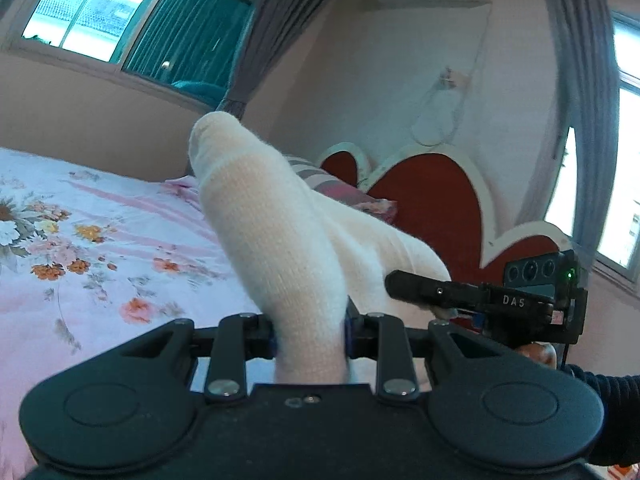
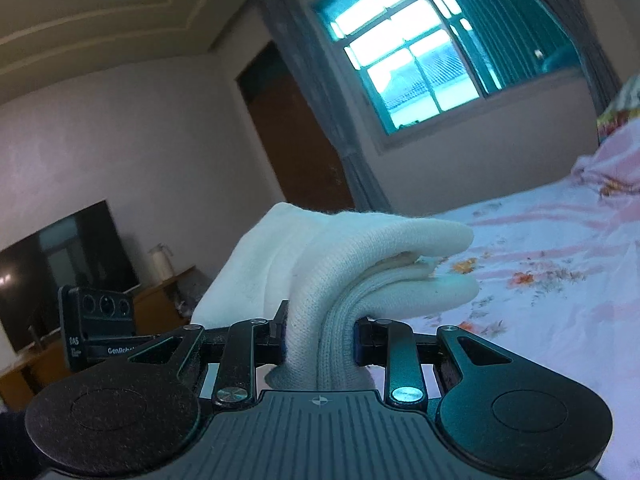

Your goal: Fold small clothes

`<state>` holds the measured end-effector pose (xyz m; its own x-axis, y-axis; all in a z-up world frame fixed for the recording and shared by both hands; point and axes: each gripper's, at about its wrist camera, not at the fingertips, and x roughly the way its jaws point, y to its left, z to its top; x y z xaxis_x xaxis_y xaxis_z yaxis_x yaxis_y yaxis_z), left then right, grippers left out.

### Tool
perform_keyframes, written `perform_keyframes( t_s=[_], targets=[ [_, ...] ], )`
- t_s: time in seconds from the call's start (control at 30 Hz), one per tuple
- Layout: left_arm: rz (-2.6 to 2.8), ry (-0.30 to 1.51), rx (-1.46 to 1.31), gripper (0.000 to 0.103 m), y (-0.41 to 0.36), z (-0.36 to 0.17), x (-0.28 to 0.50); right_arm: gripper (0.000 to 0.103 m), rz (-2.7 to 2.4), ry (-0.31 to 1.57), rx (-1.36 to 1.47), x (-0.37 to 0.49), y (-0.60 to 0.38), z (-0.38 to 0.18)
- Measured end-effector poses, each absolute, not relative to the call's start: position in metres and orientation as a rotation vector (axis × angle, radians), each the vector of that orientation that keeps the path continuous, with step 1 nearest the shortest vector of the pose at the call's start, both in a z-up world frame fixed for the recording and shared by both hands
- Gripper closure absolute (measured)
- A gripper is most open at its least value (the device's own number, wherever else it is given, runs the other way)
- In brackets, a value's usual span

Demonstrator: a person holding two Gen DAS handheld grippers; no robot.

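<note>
With the left claw (image 1: 308,334) and right claw (image 2: 322,334) each clamped narrow on the white sock (image 1: 276,232), held aloft over the bed (image 1: 100,240) toward 12 o'clock, expect light, limp knit; grip near ends.

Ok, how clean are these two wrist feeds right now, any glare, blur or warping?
Left wrist view: window blown out, curtain at right smeared by motion, white sock sharp. Right wrist view: window glares teal-white, room dim, walls bowed by the fisheye, sock and floral bedsheet clear.
</note>
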<state>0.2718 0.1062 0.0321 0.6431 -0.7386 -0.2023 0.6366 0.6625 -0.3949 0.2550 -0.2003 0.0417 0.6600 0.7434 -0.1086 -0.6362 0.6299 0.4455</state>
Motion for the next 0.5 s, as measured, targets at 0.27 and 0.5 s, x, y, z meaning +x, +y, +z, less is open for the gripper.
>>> perform_keyframes(
  t_s=[0.27, 0.5],
  targets=[
    [-0.742, 0.571, -0.419, 0.078, 0.114, -0.056, 0.429, 0.075, 0.727, 0.521, 0.520, 0.423, -0.195, -0.037],
    [-0.641, 0.831, -0.516, 0.067, 0.121, -0.147, 0.493, 0.062, 0.595, 0.846, 0.648, 0.515, -0.197, -0.140]
  ],
)
